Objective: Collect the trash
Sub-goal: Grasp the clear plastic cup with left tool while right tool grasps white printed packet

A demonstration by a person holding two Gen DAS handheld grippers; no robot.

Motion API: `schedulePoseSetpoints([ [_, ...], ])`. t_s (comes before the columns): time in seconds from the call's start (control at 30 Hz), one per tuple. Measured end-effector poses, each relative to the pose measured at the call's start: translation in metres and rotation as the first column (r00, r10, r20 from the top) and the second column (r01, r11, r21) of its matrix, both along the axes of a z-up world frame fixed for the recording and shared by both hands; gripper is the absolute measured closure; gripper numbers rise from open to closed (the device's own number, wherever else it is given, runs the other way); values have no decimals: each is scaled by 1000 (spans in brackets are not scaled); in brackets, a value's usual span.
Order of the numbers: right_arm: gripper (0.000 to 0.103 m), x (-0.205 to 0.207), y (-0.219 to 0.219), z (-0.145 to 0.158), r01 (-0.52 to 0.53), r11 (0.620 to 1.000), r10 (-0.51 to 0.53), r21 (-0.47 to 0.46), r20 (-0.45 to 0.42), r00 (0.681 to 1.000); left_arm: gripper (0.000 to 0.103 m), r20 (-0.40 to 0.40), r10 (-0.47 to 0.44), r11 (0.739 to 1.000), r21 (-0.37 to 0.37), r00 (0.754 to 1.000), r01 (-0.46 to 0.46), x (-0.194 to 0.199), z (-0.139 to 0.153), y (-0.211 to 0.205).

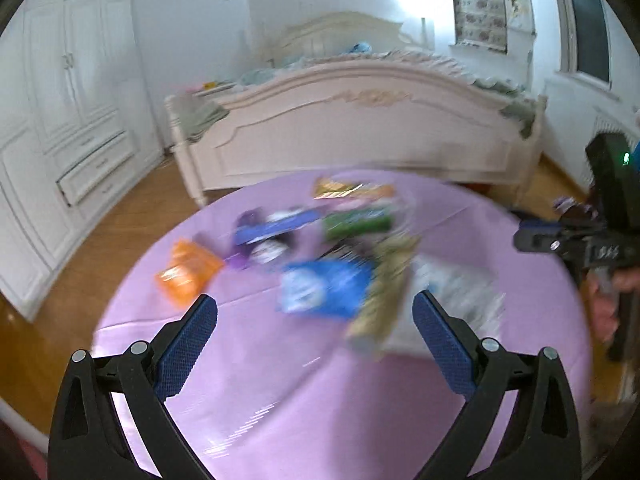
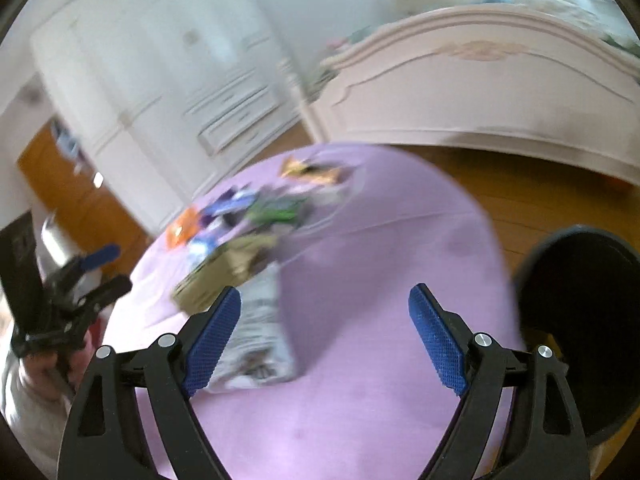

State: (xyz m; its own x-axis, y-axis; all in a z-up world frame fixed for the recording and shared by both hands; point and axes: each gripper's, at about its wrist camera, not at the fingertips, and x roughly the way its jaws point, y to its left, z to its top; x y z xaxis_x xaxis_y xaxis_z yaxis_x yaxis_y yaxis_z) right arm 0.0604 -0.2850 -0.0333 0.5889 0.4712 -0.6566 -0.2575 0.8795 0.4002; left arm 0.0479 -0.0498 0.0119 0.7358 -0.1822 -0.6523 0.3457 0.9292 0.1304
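Several snack wrappers lie in a blurred heap on a round table with a purple cloth [image 1: 280,380]: an orange packet [image 1: 186,274], a blue packet [image 1: 324,288], a green one [image 1: 356,222], a tan-gold one [image 1: 384,292] and a white printed one [image 2: 260,344]. My left gripper [image 1: 316,320] is open and empty, above the table just short of the blue packet. My right gripper [image 2: 324,320] is open and empty, with the white packet by its left finger. A black bin [image 2: 588,328] stands at the table's right. The right gripper also shows in the left wrist view [image 1: 560,236].
A cream bed footboard [image 1: 360,132] stands behind the table. White wardrobes with drawers [image 1: 72,120] line the left wall. The floor [image 1: 120,220] is wood. The left gripper and hand show at the left of the right wrist view [image 2: 80,284].
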Motion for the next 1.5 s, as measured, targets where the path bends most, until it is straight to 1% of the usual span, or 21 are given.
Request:
schedulePoseSetpoints([
  [0.1,16,0,29,-3,-90,994,88,-55,-25,996,6,-38,12,998,69,999,-9,-1,-13,25],
  [0.23,16,2,59,-9,-168,975,162,-144,-54,985,6,-38,-18,990,136,999,23,-4,-25,43],
  [0.27,13,2,64,-10,-178,971,171,-160,-60,983,6,-43,-29,988,152,999,35,-4,-29,45],
  [0.33,8,2,74,-14,-198,961,189,-195,-67,980,6,-60,-55,986,156,997,64,-5,-36,45],
  [0.47,8,3,86,-21,-225,944,208,-241,-93,974,6,-92,-95,982,154,991,109,0,-49,48],
  [0.53,8,3,89,-25,-226,938,208,-263,-94,974,6,-89,-100,983,147,991,112,-1,-51,48],
  [0.57,8,3,90,-26,-228,935,210,-270,-96,973,8,-98,-94,985,132,991,107,0,-53,49],
  [0.6,8,4,91,-28,-231,934,212,-272,-100,972,12,-107,-90,987,122,990,103,-1,-53,50],
  [0.63,10,6,91,-29,-234,934,213,-270,-103,972,28,-123,-90,988,113,988,104,1,-55,49],
  [0.67,18,7,91,-30,-238,935,218,-262,-105,970,43,-141,-92,989,103,986,107,3,-56,49],
  [0.7,24,7,92,-31,-241,936,220,-255,-110,969,48,-153,-87,990,97,984,103,5,-58,49],
  [0.77,30,8,90,-31,-236,940,216,-245,-109,970,62,-172,-81,993,66,982,94,7,-58,50],
  [0.8,32,7,88,-30,-232,943,211,-240,-107,972,66,-177,-80,995,46,981,89,8,-58,51],
  [0.87,36,7,83,-29,-225,950,207,-217,-101,973,67,-185,-73,997,7,980,75,8,-56,52],
  [1.0,40,5,71,-26,-195,964,183,-179,-84,980,67,-173,-59,998,-37,983,54,6,-50,53],
  [1.1,41,1,56,-18,-168,979,162,-117,-59,985,74,-160,-57,995,-93,985,42,3,-38,52],
  [1.17,41,0,44,-13,-135,989,133,-67,-39,990,75,-152,-63,990,-136,986,42,3,-29,48],
  [1.2,41,0,37,-11,-119,992,118,-44,-31,993,75,-143,-67,988,-144,987,46,3,-25,46],
  [1.27,41,0,21,-6,-78,997,79,15,-16,997,82,-125,-81,987,-151,989,61,2,-17,36],
  [1.4,41,-3,-14,1,13,994,-14,104,10,1000,83,-107,-125,976,-190,986,103,4,-2,9],
  [1.5,41,-7,-39,4,68,989,-71,130,19,997,83,-84,-152,977,-162,985,137,5,3,-13],
])
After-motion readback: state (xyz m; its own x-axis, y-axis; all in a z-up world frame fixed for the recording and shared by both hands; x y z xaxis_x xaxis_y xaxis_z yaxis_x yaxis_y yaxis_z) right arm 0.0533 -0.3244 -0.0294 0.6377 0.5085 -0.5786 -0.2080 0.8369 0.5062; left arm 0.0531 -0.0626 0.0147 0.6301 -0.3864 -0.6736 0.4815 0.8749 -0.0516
